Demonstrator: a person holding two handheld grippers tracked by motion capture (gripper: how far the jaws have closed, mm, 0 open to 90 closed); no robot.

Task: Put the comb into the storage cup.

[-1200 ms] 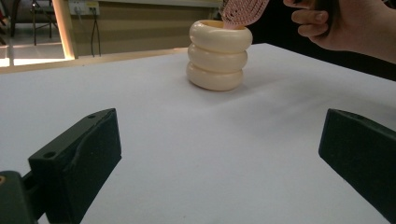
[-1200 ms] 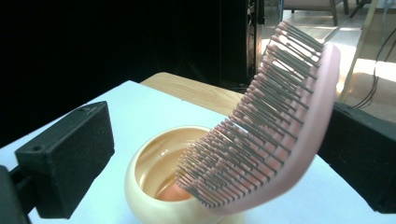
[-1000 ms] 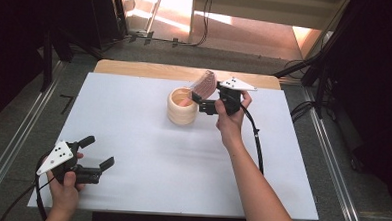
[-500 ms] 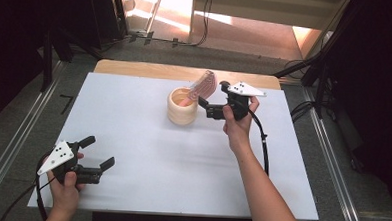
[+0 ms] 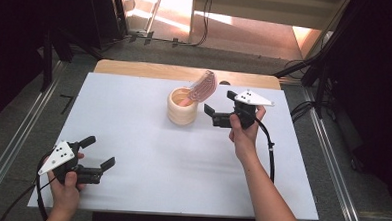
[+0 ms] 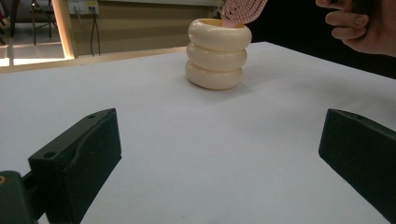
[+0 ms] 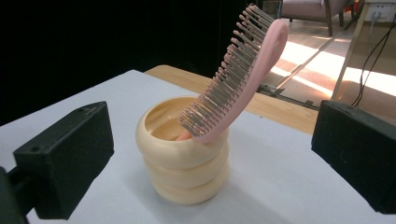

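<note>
Item 1: pink hairbrush [image 7: 243,79]. Stands handle-down in the cream holder [image 7: 184,154], head leaning out over the rim toward the far-right side of the tabletop; bristles w/ metal-looking pins face the right claw's camera. Handle end just visible inside the cup. Free of both claws.

Item 2: cream holder, three stacked ring shapes, upright, open top. Contents: hairbrush, nothing else seen inside. Position: far centre of tabletop [image 5: 147,138], a little right of middle in the high view.

Item 3: right claw [image 5: 224,107]. Held in the person's right hand [image 5: 243,135], just right of the holder, jaws pointing at it. Jaws spread wide, nothing between them; holder and brush sit framed in the gap in the right gripper view but apart from both pads. Near, not touching. Cable trails back along the forearm.

Item 4: left claw [image 5: 98,154]. Held in left hand [image 5: 65,192] at near-left corner of tabletop, well apart from holder and brush. Jaws wide open, empty; aimed across the surface toward the holder, seen far off in the left gripper view.

Item 5: tabletop. White sheet, plain; wooden edge strip [image 5: 136,68] at far side.

Surroundings: grey floor w/ metal rails either side, sunlit floor patch [image 5: 158,9] beyond, cables on floor, dark stands at sides.
</note>
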